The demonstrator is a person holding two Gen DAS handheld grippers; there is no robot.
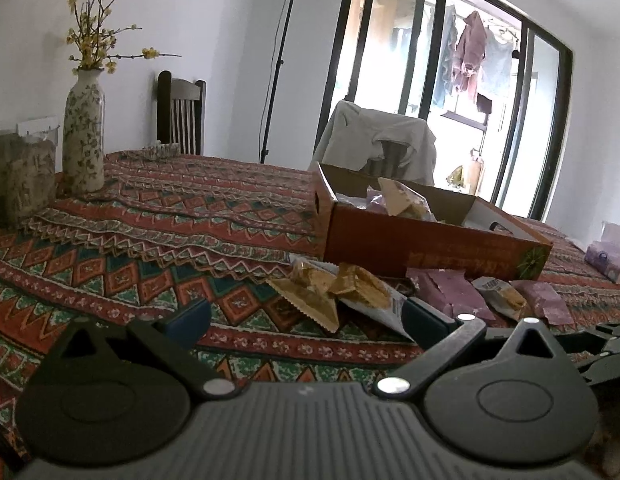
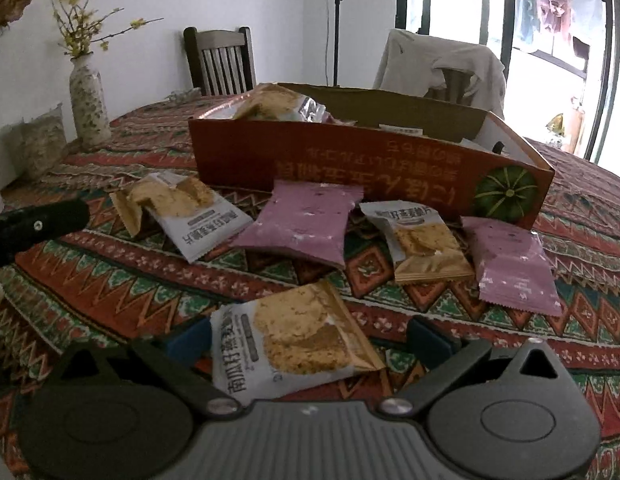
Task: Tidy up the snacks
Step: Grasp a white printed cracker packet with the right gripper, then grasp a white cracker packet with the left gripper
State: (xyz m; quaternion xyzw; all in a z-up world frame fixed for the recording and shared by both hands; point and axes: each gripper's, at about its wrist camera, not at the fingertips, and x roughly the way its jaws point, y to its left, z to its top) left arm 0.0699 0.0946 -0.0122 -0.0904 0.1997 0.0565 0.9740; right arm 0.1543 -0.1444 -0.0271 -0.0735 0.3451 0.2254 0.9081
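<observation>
An orange cardboard box [image 2: 350, 160] with a pumpkin picture stands on the patterned tablecloth [image 2: 109, 280] and holds several snack packets [image 2: 269, 106]. In front of it lie two purple packets [image 2: 305, 224] [image 2: 510, 264] and oat-cracker packets [image 2: 181, 204] [image 2: 422, 240]. My right gripper [image 2: 310, 338] is open, and one cracker packet [image 2: 293, 336] lies on the cloth between its blue fingers. My left gripper [image 1: 305, 320] is open with nothing in it, just short of the cracker packets [image 1: 310, 292] left of the box [image 1: 430, 244].
A flowered vase [image 1: 83, 136] with yellow twigs and a jar [image 1: 21, 176] stand at the table's far left. Beyond the table are a wooden chair [image 2: 219, 60], a chair draped with a white cloth [image 2: 442, 64], a light stand and glass doors.
</observation>
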